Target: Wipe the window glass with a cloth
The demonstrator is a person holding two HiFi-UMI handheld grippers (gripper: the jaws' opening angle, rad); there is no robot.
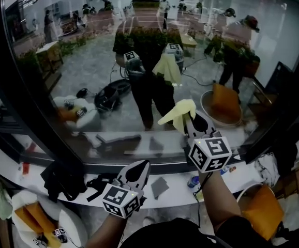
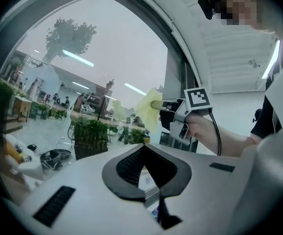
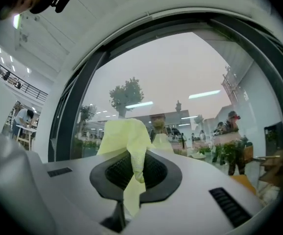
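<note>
Two grippers are up before the window glass [image 1: 139,61], and most of the pane lies open above and to the left of them. The dark frame [image 1: 23,107] curves down the left side, runs along the bottom just above the white sill [image 1: 173,177], and climbs again on the right. A dark bundle [image 1: 64,180] lies on the sill to the left, well apart from both grippers.

Our right gripper [image 1: 188,119] is raised in front of the lower right part of the pane. Its jaws are pinched on the yellow cloth [image 1: 178,112], which sticks out past the tips in a loose fold; in the right gripper view the cloth [image 3: 124,136] runs back between the jaws of this gripper [image 3: 134,168]. The cloth is close to the glass, but we cannot tell whether it touches.

Our left gripper [image 1: 137,170] sits lower, over the sill near the bottom frame. In its own view, this gripper [image 2: 145,153] has its jaws pressed together at the tips with nothing between them.
</note>
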